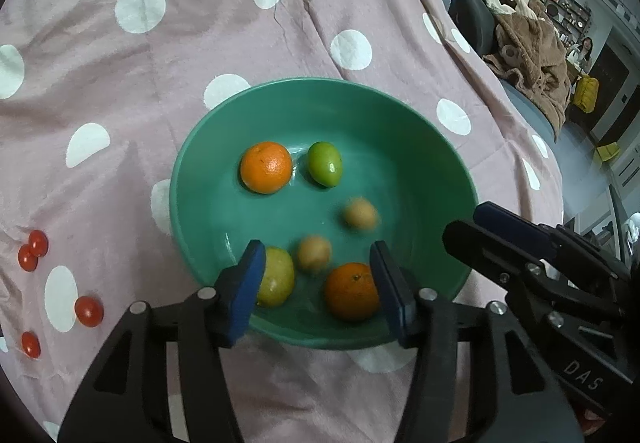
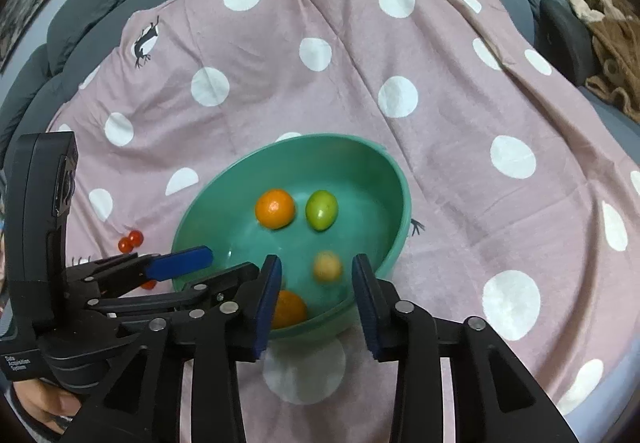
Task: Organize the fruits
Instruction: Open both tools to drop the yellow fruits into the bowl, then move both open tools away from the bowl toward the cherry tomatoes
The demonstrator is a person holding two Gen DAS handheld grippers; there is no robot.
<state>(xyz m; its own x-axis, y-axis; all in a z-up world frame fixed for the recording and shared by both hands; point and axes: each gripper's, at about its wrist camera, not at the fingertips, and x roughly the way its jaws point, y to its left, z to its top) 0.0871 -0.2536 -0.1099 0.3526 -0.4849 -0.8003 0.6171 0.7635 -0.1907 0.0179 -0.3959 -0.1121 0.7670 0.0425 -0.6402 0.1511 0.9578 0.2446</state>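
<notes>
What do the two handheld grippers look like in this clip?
Both are matte black plastic linkages with silver pivot pins and flat blue pads. The left gripper and right gripper match. White lettering "DAS" marks the right one's body; the left's handle carries a small white label.

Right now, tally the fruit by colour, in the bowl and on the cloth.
Orange: 2
Green: 1
Yellow-green: 1
Tan, blurred: 2
Red, on the cloth: 4
Total: 10
</notes>
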